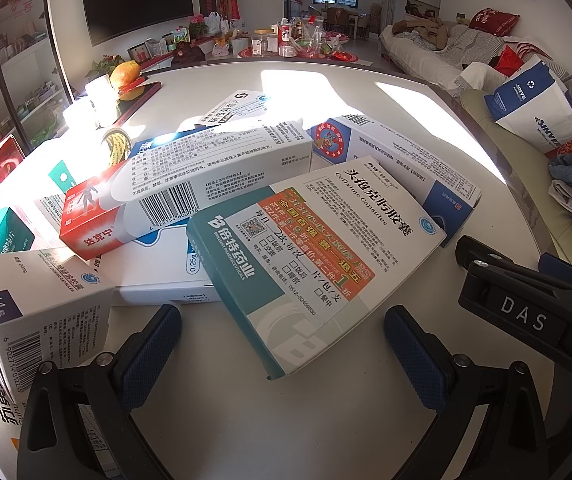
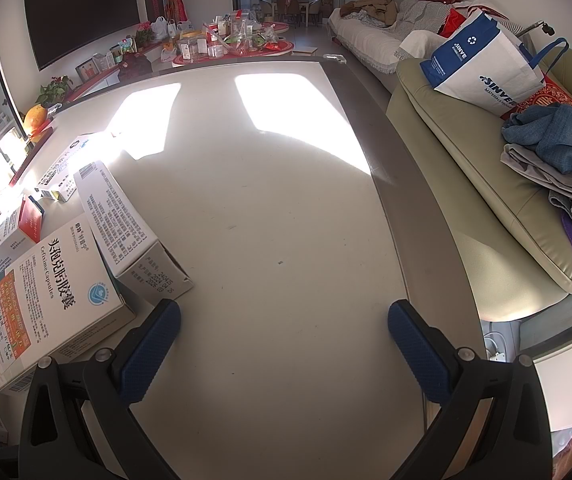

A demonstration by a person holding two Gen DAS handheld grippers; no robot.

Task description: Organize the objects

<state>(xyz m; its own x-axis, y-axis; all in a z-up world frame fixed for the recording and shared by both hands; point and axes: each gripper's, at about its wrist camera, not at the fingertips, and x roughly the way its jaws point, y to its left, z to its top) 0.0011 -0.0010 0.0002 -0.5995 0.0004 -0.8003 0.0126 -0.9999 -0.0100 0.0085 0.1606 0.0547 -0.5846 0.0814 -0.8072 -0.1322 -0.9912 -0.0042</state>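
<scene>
- Broadly, nothing looks sorted yet: the bench (image 2: 270,240), a smooth pale slab with sun patches, is bare on its right half and cluttered on the left.
- Pile of medicine boxes (image 1: 214,184) (glossy printed cardboard, flat rectangles) lies criss-crossed and overlapping; all of it is left to do.
- Teal-and-white cefixime box (image 1: 305,264) sits tilted on top, nearest.
- Left gripper (image 1: 282,344): released, jaws wide, the cefixime box's near corner between the knurled blue pads, no contact seen.
- Right gripper (image 2: 284,344): released, empty, over bare bench just beside the pile.
</scene>
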